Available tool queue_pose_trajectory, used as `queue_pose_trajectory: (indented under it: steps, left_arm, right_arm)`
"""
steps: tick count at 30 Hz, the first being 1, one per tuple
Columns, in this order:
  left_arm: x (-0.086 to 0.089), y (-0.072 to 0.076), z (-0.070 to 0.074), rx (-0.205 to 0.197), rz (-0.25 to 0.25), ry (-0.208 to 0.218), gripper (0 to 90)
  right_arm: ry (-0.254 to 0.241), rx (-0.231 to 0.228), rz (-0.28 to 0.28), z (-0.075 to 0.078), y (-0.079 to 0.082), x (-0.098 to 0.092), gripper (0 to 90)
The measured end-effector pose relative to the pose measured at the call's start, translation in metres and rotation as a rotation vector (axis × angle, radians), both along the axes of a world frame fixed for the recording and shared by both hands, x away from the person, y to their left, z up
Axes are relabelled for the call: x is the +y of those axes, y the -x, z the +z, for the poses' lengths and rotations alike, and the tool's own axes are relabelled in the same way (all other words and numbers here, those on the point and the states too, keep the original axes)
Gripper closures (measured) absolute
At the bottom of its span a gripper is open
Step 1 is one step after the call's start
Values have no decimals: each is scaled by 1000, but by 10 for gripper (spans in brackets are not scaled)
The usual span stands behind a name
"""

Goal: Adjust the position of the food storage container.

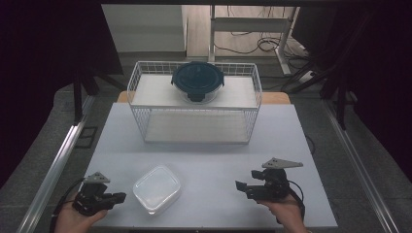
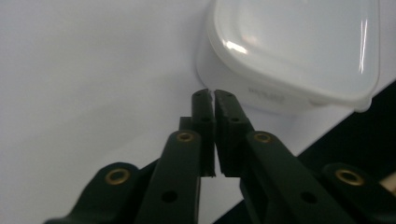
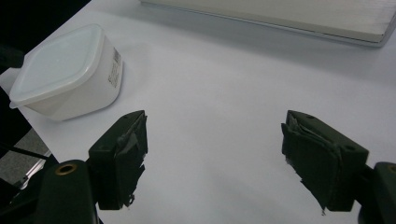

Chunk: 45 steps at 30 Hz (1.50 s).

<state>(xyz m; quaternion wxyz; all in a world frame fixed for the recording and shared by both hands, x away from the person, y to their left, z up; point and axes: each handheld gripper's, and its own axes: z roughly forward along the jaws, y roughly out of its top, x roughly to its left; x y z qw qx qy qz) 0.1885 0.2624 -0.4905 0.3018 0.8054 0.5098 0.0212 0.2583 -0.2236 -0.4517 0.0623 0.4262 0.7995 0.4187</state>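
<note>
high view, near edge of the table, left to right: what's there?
left gripper → white lidded container → right gripper

A dim lab or test room: a white table (image 1: 204, 160) holding a wire rack (image 1: 194, 99) stands on grey carpet, with loose cables (image 1: 252, 46) and a bare desk frame (image 1: 250, 24) behind it.

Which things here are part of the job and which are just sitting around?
In the job: white lidded container, left gripper shut beside it, right gripper open.
Just there: wire basket, dark round lidded container on its upper shelf.
</note>
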Motion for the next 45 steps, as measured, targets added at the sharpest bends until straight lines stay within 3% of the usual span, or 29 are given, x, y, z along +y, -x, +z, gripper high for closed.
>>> queue_pose_trajectory:
  steps: [4,10,13,20,35,45]
  left_arm:
    - [-7,2,-10,35,-35,11,900]
    - [-22,0,-13,41,-81,38,900]
    - [-29,-1,-13,36,-86,58,900]
    - [-41,-5,-13,32,-89,57,900]
    - [-96,-29,-13,20,-161,73,900]
    - [-111,-39,-15,-7,-168,68,900]
  right_arm:
    - [0,6,-4,-1,-1,-1,221]
    - [4,9,-1,-3,-1,0,221]
    - [3,10,-3,-3,-2,0,221]
    - [1,6,2,-2,-1,1,220]
    - [-8,1,0,1,-1,-2,220]
    - [-4,7,5,0,0,0,220]
